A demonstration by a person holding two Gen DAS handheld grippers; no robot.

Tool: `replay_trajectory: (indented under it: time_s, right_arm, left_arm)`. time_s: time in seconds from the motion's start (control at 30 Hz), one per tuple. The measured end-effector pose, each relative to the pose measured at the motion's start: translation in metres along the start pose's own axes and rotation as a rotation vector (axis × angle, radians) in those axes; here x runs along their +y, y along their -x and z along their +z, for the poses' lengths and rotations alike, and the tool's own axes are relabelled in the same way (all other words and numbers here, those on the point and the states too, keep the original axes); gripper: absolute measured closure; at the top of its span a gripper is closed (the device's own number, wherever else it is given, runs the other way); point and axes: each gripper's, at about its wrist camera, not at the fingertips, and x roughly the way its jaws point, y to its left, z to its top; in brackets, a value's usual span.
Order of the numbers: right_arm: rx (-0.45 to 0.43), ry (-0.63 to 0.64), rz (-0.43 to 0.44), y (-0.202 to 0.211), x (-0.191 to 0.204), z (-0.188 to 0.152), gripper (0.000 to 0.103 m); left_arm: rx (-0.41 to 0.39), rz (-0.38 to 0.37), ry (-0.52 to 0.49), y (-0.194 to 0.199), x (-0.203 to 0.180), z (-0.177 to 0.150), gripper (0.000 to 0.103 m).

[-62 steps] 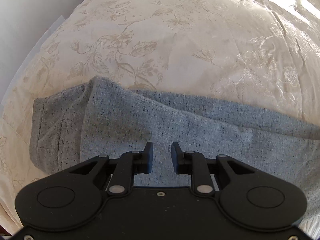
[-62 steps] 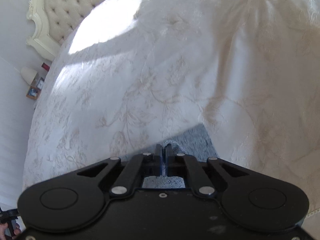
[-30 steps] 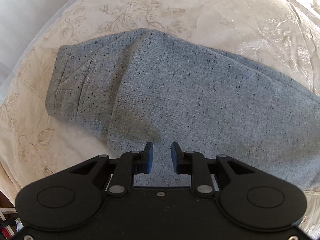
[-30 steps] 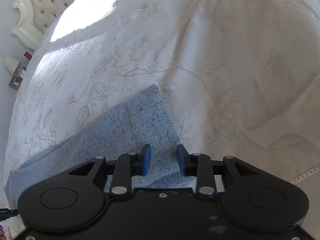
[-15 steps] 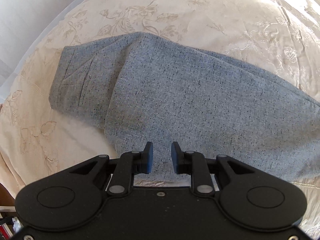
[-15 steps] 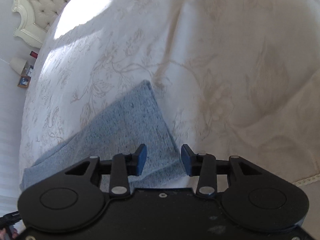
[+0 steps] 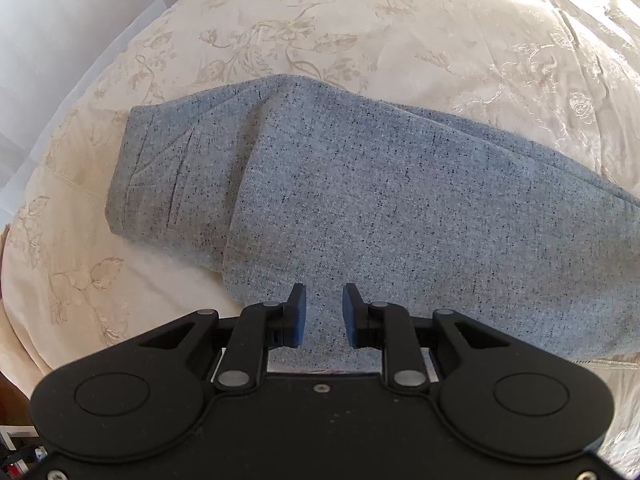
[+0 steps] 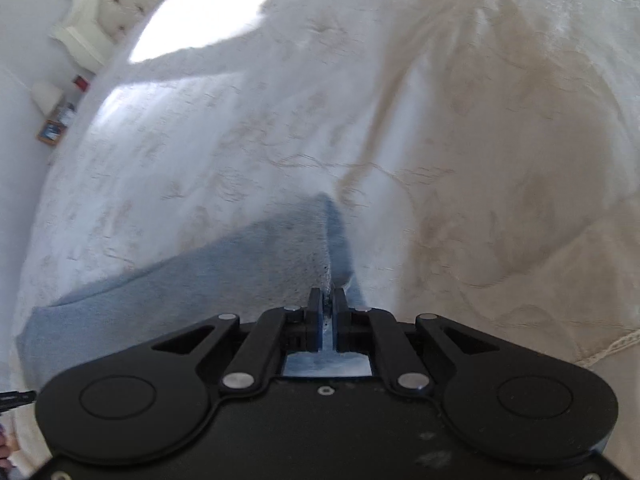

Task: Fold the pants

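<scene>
Pants (image 7: 400,208) flat on bed (image 7: 360,20), spread ahead of left gripper (image 7: 323,312), fingers apart and empty. Right gripper (image 8: 327,300) pinched on leg end. Soft, light, limp knit; best held at hem or waistband.

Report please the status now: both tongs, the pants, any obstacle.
Left tongs open, above grey pants. Right tongs shut on pants leg end. Pants lie on bedspread. No obstacle seen.
</scene>
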Motion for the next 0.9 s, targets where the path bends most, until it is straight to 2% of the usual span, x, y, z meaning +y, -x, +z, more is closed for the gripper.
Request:
replay_trajectory:
  time_s: [0.07,0.1,0.17,0.23,0.33,0.5,0.67,0.8,0.87,0.9]
  right_arm:
    - [-0.021,-0.004,-0.095,-0.002,-0.002,-0.004,0.091]
    - [-0.043,-0.011,-0.104,0.001,0.001,-0.007,0.090]
    - [-0.093,-0.010,-0.071,0.013,0.016,-0.015,0.077]
    - [-0.133,0.031,-0.041,0.021,0.044,-0.023,0.076]
    - [-0.158,0.125,0.018,0.027,0.100,-0.036,0.074]
    - [-0.130,0.265,0.179,0.023,0.215,-0.063,0.072]
    - [-0.065,0.397,0.262,-0.002,0.331,-0.089,0.071]
    - [-0.021,0.392,0.342,-0.020,0.410,-0.109,0.071]
    - [-0.007,0.393,0.361,-0.027,0.438,-0.119,0.071]
    - [-0.003,0.397,0.364,-0.030,0.453,-0.125,0.071]
  left_arm:
    - [-0.010,0.000,-0.012,0.000,0.007,0.006,0.072]
    - [-0.016,-0.002,-0.017,0.000,0.012,0.009,0.072]
    - [-0.026,-0.005,-0.028,-0.002,0.022,0.014,0.072]
    - [-0.043,-0.006,-0.041,-0.006,0.036,0.021,0.072]
    - [-0.066,-0.003,-0.073,-0.017,0.057,0.035,0.072]
    - [-0.073,-0.022,-0.124,-0.047,0.102,0.062,0.072]
    - [-0.048,-0.052,-0.080,-0.080,0.162,0.077,0.072]
    - [-0.020,-0.077,-0.014,-0.109,0.206,0.079,0.060]
    - [-0.003,-0.088,-0.035,-0.125,0.216,0.079,0.054]
    - [-0.001,-0.096,-0.051,-0.133,0.218,0.079,0.048]
